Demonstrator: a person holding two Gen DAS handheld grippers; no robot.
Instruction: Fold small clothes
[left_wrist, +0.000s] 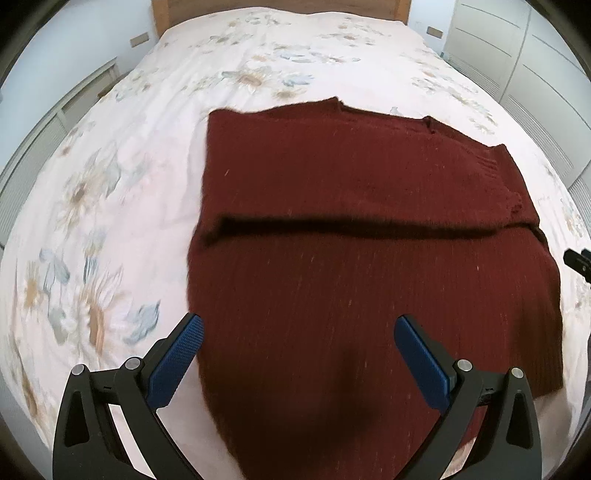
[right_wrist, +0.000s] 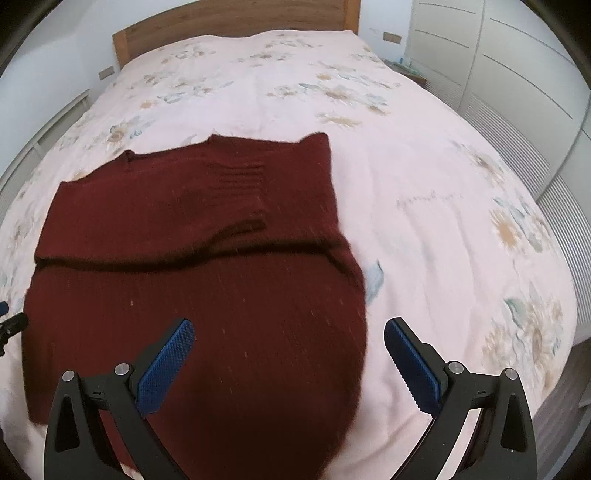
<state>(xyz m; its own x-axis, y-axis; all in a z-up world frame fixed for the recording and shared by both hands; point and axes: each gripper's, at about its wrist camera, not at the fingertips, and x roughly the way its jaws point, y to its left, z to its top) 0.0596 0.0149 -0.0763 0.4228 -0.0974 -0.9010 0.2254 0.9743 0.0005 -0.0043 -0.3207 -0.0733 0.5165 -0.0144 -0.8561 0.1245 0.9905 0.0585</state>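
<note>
A dark red knitted sweater (left_wrist: 369, 258) lies flat on the bed, with a fold line running across its middle and the sleeves tucked in. It also shows in the right wrist view (right_wrist: 192, 277). My left gripper (left_wrist: 299, 328) is open and empty, hovering above the sweater's near left corner. My right gripper (right_wrist: 288, 332) is open and empty, hovering above the sweater's near right edge. The right gripper's tip peeks in at the right edge of the left wrist view (left_wrist: 578, 260).
The bed has a pale pink floral cover (left_wrist: 110, 184) and a wooden headboard (right_wrist: 229, 26) at the far end. White wardrobes (right_wrist: 517, 74) stand along the right side. A white radiator or low unit (left_wrist: 55, 122) runs along the left.
</note>
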